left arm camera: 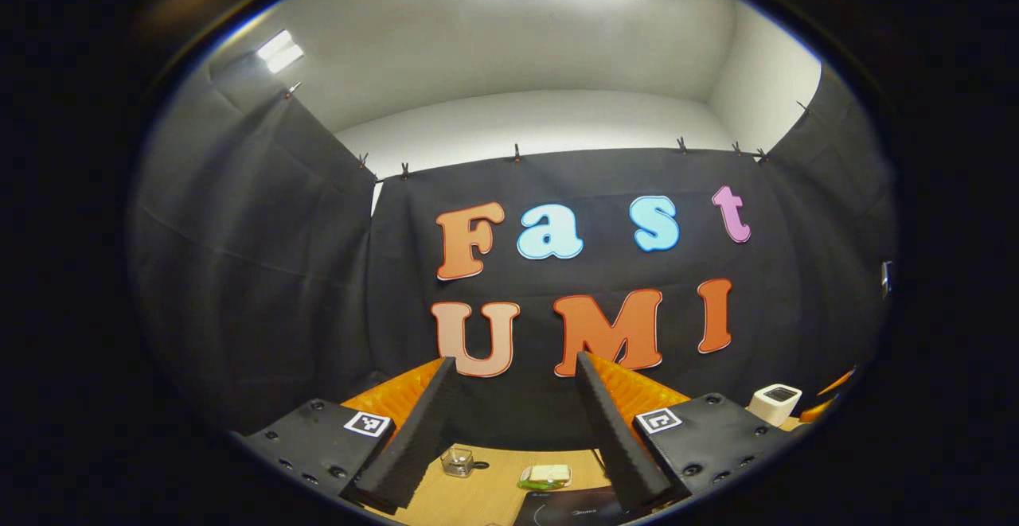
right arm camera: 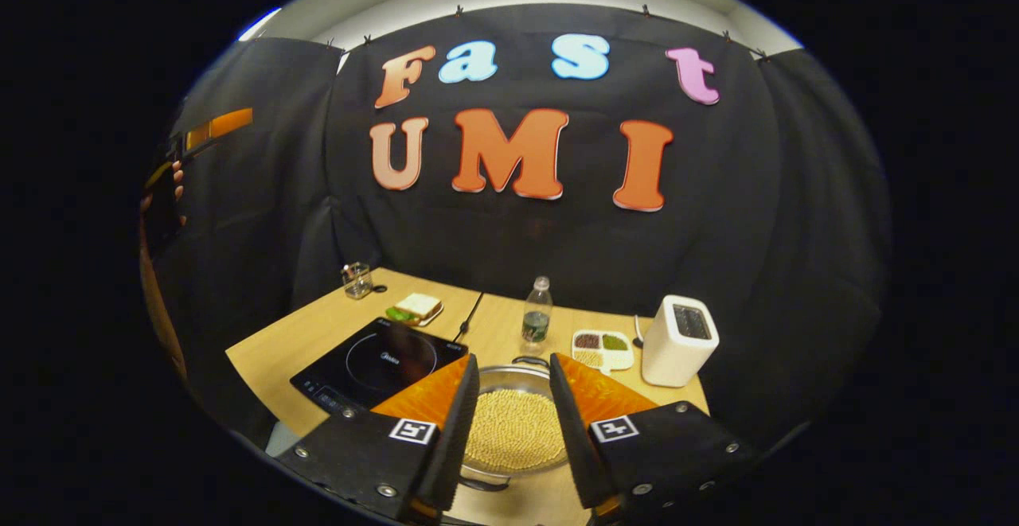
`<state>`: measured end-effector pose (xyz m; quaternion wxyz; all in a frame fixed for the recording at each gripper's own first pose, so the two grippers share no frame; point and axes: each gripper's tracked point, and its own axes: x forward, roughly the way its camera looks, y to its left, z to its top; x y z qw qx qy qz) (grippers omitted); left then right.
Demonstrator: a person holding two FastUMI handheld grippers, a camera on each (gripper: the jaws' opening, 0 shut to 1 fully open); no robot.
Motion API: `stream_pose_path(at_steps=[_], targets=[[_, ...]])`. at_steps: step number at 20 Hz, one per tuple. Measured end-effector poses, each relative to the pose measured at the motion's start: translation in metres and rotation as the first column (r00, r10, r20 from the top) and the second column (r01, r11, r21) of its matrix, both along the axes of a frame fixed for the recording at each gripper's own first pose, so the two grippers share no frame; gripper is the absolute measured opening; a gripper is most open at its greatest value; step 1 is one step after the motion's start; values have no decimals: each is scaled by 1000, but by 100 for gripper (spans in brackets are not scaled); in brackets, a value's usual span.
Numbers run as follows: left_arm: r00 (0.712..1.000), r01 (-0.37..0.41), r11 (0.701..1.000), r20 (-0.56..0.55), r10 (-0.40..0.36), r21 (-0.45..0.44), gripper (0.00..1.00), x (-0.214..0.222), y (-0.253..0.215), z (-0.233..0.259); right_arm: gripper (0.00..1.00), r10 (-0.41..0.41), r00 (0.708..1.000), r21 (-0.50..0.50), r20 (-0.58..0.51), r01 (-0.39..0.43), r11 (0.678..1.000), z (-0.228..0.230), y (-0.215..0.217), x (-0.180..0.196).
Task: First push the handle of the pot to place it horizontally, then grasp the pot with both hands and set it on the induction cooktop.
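**Both claws spread above the surface, pot waiting**

Right claw point(right arm camera: 513, 399) hangs spread wide, and the pot point(right arm camera: 516, 426), full of pale beans, sits straight ahead between its fingers, untouched on the surface point(right arm camera: 318, 335). The induction cooktop point(right arm camera: 380, 367) lies just left of that claw, beside the pot. Left claw point(left arm camera: 517, 422) is raised, fingers spread, gripping nothing, with the cooktop's edge below it.
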<state>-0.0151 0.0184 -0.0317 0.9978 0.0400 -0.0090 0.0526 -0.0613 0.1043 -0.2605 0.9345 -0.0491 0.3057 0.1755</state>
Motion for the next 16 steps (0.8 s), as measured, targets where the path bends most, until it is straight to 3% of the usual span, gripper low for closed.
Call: stream_pose_path(at_steps=[2,6,7,11,13,15,16], targets=[[1000,-26,1000,-15,26,-2,99,0,10,-6,40,16,996,20,-89,-14,1000,-20,6,-9],[1000,-29,1000,-5,29,11,99,-6,9,-5,20,56,973,51,-224,-46,998,-49,19,-27],[1000,-27,1000,-2,27,9,99,-6,8,-5,17,73,960,76,-269,-55,996,-58,26,-33],[1000,-24,1000,1,24,18,99,-10,8,-9,15,136,855,198,-501,-40,979,-101,51,-73],[1000,-25,999,-13,25,28,97,-12,9,-15,13,126,842,168,-524,-43,985,-116,48,-76],[999,-31,999,-21,32,39,93,-10,11,-18,5,125,823,177,-554,-30,984,-122,48,-78],[999,-33,999,-25,34,40,99,-9,12,-19,0,126,814,181,-567,-26,983,-124,47,-79]])
